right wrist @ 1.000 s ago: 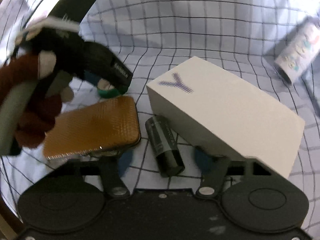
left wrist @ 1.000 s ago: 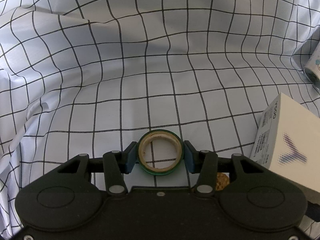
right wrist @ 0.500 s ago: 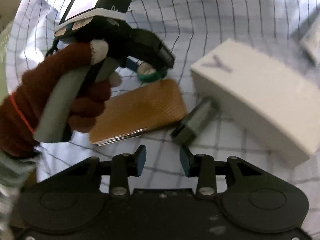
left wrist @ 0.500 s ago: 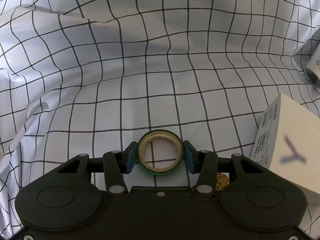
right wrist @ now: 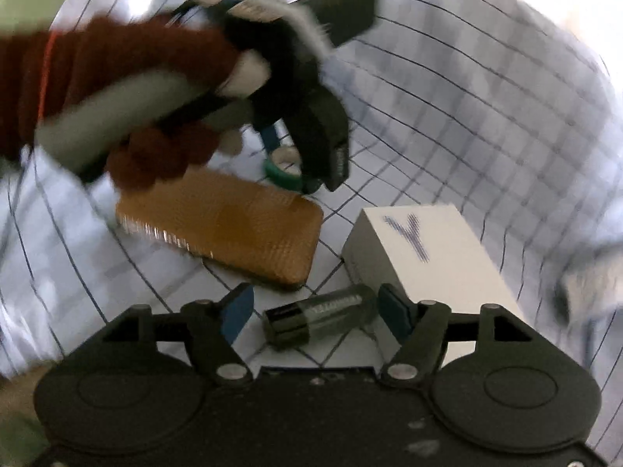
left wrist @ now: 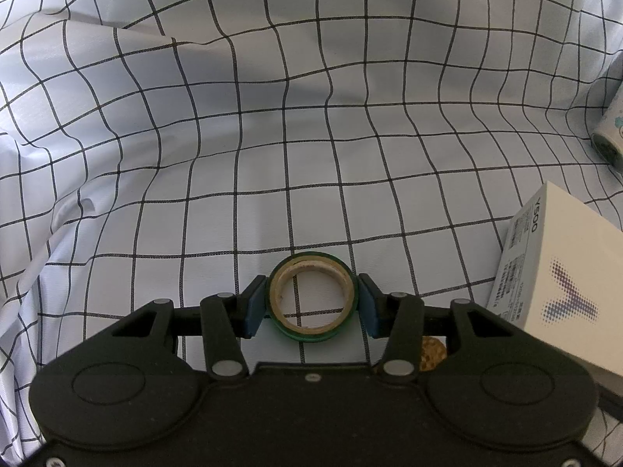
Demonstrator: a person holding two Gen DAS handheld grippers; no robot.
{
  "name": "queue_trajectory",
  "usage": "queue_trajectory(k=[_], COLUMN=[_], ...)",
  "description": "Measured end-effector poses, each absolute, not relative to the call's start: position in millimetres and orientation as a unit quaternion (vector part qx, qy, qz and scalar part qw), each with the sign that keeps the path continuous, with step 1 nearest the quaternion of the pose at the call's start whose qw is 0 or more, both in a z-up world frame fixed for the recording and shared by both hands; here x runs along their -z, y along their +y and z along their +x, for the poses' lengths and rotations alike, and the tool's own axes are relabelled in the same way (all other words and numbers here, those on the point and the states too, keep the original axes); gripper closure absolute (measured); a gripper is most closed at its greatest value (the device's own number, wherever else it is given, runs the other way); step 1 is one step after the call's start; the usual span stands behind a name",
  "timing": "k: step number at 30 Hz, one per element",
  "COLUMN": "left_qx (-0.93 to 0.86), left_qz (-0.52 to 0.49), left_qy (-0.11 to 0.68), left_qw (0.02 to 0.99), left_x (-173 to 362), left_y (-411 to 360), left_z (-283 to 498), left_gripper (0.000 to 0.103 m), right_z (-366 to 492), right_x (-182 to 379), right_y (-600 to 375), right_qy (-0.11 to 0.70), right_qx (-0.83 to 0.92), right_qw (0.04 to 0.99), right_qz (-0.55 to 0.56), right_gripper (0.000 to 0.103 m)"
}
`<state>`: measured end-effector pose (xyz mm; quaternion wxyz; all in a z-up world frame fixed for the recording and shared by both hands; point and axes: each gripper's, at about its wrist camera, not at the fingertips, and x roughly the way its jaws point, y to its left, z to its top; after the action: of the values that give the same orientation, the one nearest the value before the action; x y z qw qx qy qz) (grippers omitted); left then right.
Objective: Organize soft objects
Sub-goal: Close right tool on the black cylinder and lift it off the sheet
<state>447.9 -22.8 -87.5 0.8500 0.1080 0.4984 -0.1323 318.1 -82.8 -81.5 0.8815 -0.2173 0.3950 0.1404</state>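
Observation:
My left gripper (left wrist: 310,300) is shut on a green roll of tape (left wrist: 311,298) that rests on the checked cloth (left wrist: 272,136). The right wrist view shows the same left gripper (right wrist: 288,163), held by a hand in a dark red glove (right wrist: 117,89), with the green roll of tape (right wrist: 282,169) between its pads. My right gripper (right wrist: 315,311) hangs low over a small dark cylinder (right wrist: 315,317); its jaws are opening and the pads stand clear of the cylinder on both sides. The right wrist view is blurred.
A flat orange-brown case (right wrist: 222,229) lies left of a white box with a purple Y (right wrist: 424,257), also seen in the left wrist view as the white box (left wrist: 564,292). A patterned can (left wrist: 611,132) lies at the far right. Wrinkled cloth stretches ahead of the left gripper.
My right gripper rolled, shut with nothing between its pads, then spread around the dark cylinder. The view swung across the case and box. The left gripper and tape roll kept still.

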Motion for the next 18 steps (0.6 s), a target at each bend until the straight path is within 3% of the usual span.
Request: queue_trajectory(k=[18], left_qx=[0.132], left_qz=[0.107], left_qy=[0.498], left_qw=[0.850], left_x=[87.0], left_y=[-21.7], left_z=[447.9], left_gripper=[0.055], right_z=[344.4], right_x=[100.3], right_y=[-96.6], right_qy=[0.420], right_qx=[-0.198], right_qw=[0.858], right_qz=[-0.218], right_gripper=[0.028])
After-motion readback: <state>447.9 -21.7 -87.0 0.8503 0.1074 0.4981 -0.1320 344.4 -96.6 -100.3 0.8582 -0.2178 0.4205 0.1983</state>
